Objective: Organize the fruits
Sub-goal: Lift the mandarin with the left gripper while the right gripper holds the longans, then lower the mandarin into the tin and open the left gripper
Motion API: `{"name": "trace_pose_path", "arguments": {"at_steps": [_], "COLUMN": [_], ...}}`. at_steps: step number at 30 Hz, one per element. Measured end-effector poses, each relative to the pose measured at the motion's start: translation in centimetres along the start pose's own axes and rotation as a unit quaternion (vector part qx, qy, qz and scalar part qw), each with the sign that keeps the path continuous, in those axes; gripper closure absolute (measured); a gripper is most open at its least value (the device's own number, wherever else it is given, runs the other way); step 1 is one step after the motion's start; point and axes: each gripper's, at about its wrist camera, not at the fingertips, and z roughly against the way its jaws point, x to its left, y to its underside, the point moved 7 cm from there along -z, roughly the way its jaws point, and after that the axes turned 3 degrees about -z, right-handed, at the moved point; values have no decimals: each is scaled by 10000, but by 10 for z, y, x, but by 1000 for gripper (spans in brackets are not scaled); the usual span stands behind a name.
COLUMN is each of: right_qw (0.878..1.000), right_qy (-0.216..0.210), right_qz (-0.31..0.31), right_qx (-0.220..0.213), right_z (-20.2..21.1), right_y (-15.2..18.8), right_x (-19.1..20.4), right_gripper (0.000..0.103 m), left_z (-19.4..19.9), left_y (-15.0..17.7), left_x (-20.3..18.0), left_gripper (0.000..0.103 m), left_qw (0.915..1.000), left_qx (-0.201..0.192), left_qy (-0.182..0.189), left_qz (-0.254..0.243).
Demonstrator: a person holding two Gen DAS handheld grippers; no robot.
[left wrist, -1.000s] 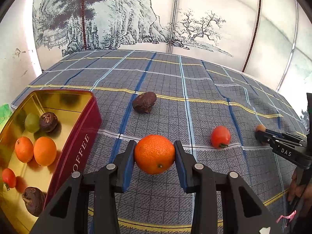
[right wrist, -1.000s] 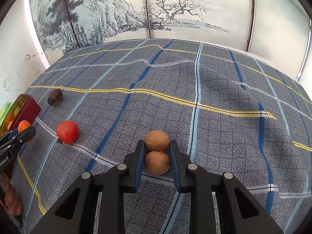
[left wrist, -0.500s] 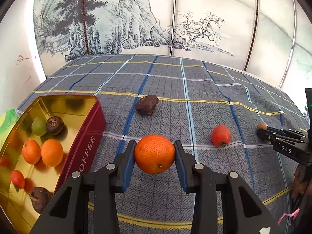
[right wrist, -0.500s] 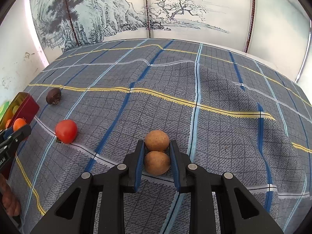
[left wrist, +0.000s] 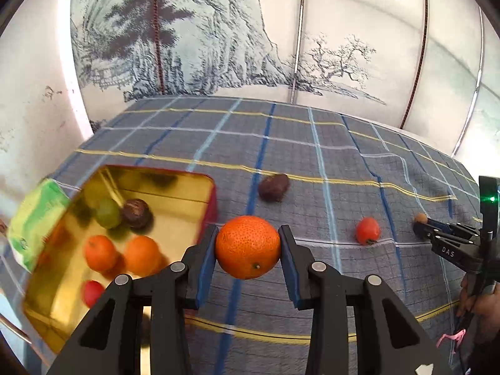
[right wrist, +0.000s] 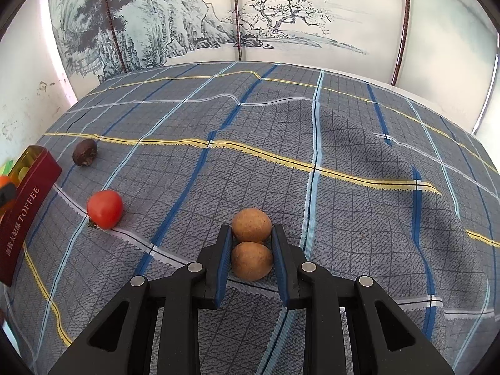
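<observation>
Orange mandarin (left wrist: pixel 247 247): clamped between the blue pads of the left gripper (left wrist: pixel 248 257), held clear of the cloth, just right of the tin's near corner.
Gold-lined red tin (left wrist: pixel 190 187), lettered TOFFEE on its side: stood at the left of the checked grey-blue tablecloth (left wrist: pixel 312 156). It contained two small oranges (left wrist: pixel 100 252), a green grape (left wrist: pixel 107 212), a dark brown fruit (left wrist: pixel 136 214) and a red one (left wrist: pixel 92 292).
Brown round fruit (right wrist: pixel 251 261): gripped between the pads of the right gripper (right wrist: pixel 251 262), low on the cloth. A second brown fruit (right wrist: pixel 251 225) lay just beyond it, touching it, at the fingertips.
Red tomato (right wrist: pixel 104 208): loose on the cloth, left of the right gripper.
Dark brown fruit (right wrist: pixel 85 152): loose on the cloth, farther off, near the tin.
Green packet (left wrist: pixel 34 218): lay beside the tin's left edge.
</observation>
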Motion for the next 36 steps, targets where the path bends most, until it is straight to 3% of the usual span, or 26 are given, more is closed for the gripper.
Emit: {"name": "trace_pose_path", "arguments": {"at_steps": [8, 15, 25, 36], "right_qw": [10000, 10000, 10000, 10000], "right_qy": [27, 51, 59, 68], "right_qz": [22, 38, 43, 49], "right_qx": [3, 4, 5, 7], "right_z": [0, -1, -1, -1], "right_y": [0, 0, 0, -1], "right_x": [0, 1, -1, 1], "right_gripper": [77, 77, 77, 77], "left_z": [11, 10, -2, -22], "left_y": [-15, -18, -20, -17], "left_x": [36, 45, 52, 67], "left_gripper": [68, 68, 68, 68], "left_qw": [9993, 9973, 9956, 9955], "left_qx": [-48, -47, 85, 479], "left_qy": [-342, -592, -737, -740], "left_qz": [-126, -435, -564, -338]}}
